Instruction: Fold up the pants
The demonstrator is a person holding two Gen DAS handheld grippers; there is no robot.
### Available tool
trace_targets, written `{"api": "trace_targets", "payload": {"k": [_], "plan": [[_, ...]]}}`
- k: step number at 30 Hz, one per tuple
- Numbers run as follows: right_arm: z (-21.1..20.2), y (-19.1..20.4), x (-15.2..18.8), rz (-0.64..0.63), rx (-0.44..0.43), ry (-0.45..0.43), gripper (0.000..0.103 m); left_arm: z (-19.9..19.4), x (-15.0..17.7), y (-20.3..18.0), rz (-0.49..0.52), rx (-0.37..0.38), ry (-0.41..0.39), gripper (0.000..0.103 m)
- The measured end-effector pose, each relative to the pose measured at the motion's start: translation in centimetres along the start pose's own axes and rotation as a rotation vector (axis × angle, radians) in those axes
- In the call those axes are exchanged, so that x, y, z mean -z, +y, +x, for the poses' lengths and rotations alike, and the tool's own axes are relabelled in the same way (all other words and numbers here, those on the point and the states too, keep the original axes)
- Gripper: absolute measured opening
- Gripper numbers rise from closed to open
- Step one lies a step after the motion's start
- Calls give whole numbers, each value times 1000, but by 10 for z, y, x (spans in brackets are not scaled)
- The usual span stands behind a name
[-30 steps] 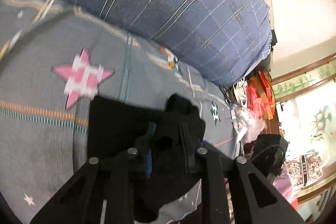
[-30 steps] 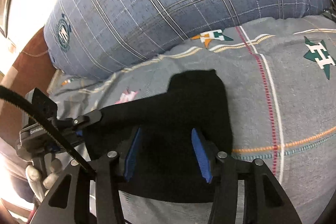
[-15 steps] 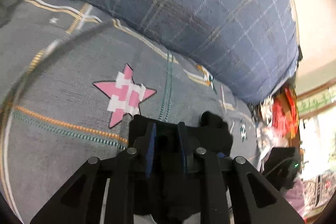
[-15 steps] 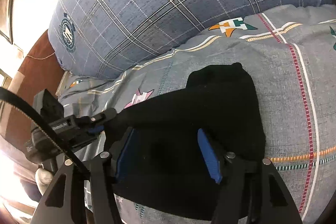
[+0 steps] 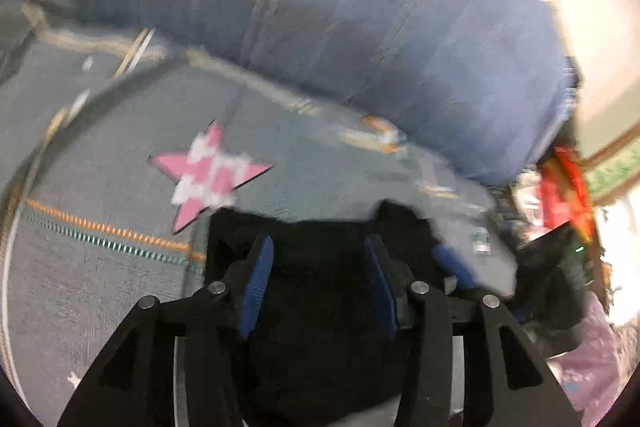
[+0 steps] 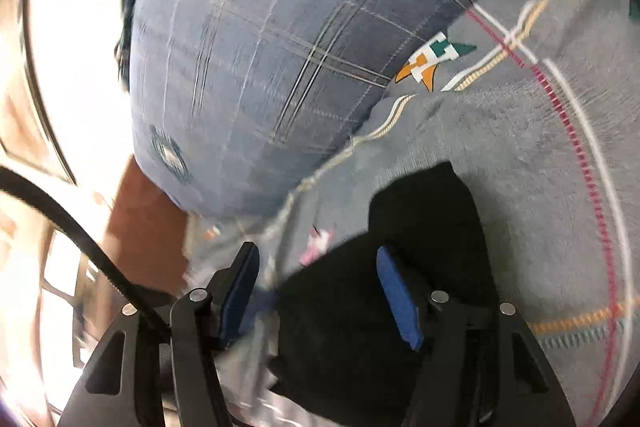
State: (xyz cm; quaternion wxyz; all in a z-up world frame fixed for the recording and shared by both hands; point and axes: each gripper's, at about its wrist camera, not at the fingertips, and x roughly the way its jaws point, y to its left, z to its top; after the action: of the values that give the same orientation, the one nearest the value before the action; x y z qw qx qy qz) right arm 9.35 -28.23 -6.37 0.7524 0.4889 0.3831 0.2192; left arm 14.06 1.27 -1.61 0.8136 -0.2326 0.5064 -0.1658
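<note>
The black pants lie in a folded bundle on the grey patterned bedspread. My left gripper hangs just over them. Its jaws are opening, with the blue pads apart and the cloth lying loose below and between them. In the right wrist view the pants sit under the right-hand finger of my right gripper. This gripper stands open, with nothing pressed between its pads. Its left finger is over the bedspread near the bed's edge. Both views are blurred by motion.
A big blue plaid pillow lies across the back of the bed. A pink star is printed on the bedspread left of the pants. Red and white clutter stands past the bed's right edge.
My left gripper's jaws, earlier shut on a pinch of black cloth, now stand apart. The right gripper has rolled and swung left toward the bed's edge.
</note>
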Motion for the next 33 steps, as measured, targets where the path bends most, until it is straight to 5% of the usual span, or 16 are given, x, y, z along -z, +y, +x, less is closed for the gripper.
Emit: {"api": "trace_targets", "payload": {"k": [4,6,9,11,15,21,25,29,33], "plan": [[17,-37,-21,185,-53,-32,60,5,2,8,5,23,-28,38],[20,-51,-23,230,-51,-64,41,5,1,5,38,11,-27,38],[16,-56,-24,230,-58,-64,32,5,-2,6,53,23,-16,38],[5,-49,-24,208,-37,-71,34,-3,-4,11,6,63,-9,38],[-30,-23,-7,78,22,-114,66,-40,3,17,-27,33,-53,47],[-64,-10,54,-99,133,-114,66,-83,51,41,-58,-48,-121,54],[-79,-16,94,-107,150,-138,66,-91,87,53,-96,-85,-119,54],[-84,-21,124,-80,143,-143,66,-93,108,44,-40,-148,-118,54],[-83,4,147,-204,257,-158,66,-97,119,24,40,-214,-150,54]]}}
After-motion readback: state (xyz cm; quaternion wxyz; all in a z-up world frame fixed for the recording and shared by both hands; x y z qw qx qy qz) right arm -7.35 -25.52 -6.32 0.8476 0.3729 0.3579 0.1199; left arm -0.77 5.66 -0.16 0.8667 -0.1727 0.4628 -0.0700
